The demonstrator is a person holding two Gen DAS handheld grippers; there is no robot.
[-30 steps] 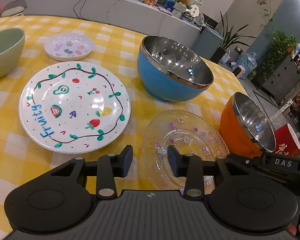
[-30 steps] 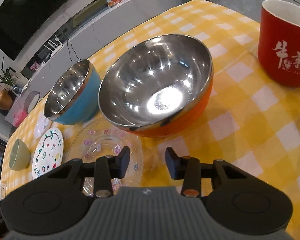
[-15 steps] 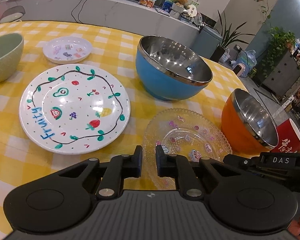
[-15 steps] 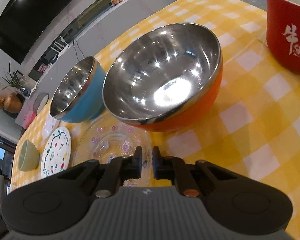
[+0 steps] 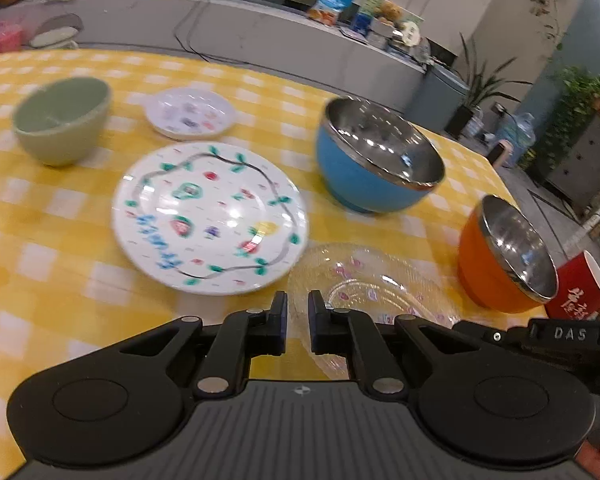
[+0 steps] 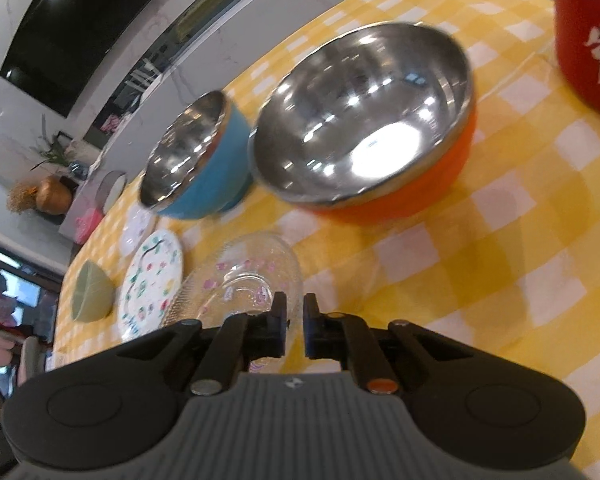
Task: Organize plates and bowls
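Observation:
A clear glass plate (image 5: pixel 380 280) with pink prints lies near the front of the yellow checked table (image 5: pixel 40 280). My left gripper (image 5: pixel 298 320) has the plate's left rim between its jaws, which are still closing on it. In the right wrist view the same glass plate (image 6: pixel 240 276) looks tipped up, and my right gripper (image 6: pixel 295 320) is shut on its right rim. A white fruit-painted plate (image 5: pixel 210 216), a small white plate (image 5: pixel 190 114) and a green bowl (image 5: pixel 60 120) lie to the left. A blue steel-lined bowl (image 5: pixel 372 168) and an orange one (image 5: pixel 500 256) stand behind.
A red cup (image 5: pixel 576 296) with white characters stands right of the orange bowl, by the table's right edge. A grey counter with snack bags and cables runs behind the table. Potted plants and a water bottle stand on the floor at the right.
Both grippers went from open to closed on the glass plate's rim. The left gripper rose with the plate, and the other dishes slid right in its view. The right view tilted a little.

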